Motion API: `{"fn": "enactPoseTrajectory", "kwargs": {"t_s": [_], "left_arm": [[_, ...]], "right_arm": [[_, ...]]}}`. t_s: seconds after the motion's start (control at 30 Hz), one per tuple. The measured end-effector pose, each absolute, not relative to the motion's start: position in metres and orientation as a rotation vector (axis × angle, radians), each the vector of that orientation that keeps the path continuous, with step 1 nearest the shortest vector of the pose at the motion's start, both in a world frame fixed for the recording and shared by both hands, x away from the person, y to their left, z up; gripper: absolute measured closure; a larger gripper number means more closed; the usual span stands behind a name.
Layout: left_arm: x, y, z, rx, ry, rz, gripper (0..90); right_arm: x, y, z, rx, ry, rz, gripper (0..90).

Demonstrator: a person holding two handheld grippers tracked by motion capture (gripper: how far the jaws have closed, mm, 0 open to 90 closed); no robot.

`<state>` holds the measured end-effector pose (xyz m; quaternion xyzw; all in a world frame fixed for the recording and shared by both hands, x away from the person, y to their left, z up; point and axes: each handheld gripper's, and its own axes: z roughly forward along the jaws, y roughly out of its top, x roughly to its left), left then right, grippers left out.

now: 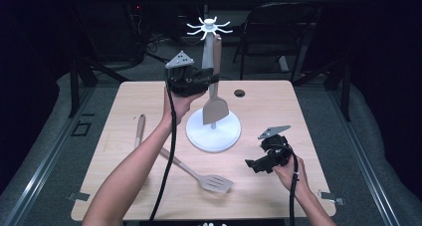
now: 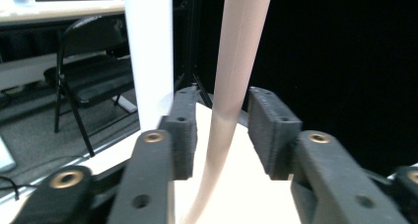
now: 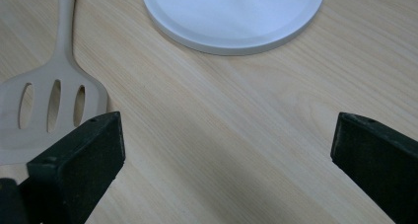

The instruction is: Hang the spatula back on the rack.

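Jaws astride upright spatula handle (image 2: 231, 86), blade down.

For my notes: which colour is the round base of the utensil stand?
White round base, clearest in the right gripper view.

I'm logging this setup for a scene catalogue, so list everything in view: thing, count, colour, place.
Utensil stand: one, white, round base mid-table, pole rising to a hook crown.
Hanging spatula: one, beige, solid blade, hangs beside the stand's pole.
Slotted spatula: one, beige, lies flat on the table's near half.
Third utensil: one, beige, lies at table left; only its handle shows past the forearm.
Table: one, light wood, a dark round hole near its far edge.
Folding chair: one, black, behind the table.
Left tongs: black, raised, jaws either side of the hanging spatula's handle with a gap on each side.
Right tongs: black, low over table right, jaws wide apart with nothing between.
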<state>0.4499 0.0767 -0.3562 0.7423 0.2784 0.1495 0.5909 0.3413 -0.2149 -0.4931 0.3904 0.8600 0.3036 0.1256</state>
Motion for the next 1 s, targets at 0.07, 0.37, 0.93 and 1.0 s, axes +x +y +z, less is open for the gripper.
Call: {"fn": "enactPoseTrajectory", "kwargs": {"t_s": [0.07,0.37,0.93,1.0], "left_arm": [[0.448,0.078,-0.355,1.733,0.667,0.351,49.8],[0.441,0.098,-0.350,1.763,0.694,0.388,23.6],[0.437,0.116,-0.320,1.750,0.708,0.422,10.6],[0.437,0.117,-0.316,1.746,0.710,0.424,10.5]], "right_arm": [[0.342,-0.216,-0.493,1.140,2.511,0.875,0.0],[0.349,-0.220,-0.496,1.155,2.524,0.860,0.0],[0.345,-0.240,-0.497,1.220,2.515,0.786,0.0],[0.345,-0.241,-0.499,1.248,2.504,0.819,0.0]]}}
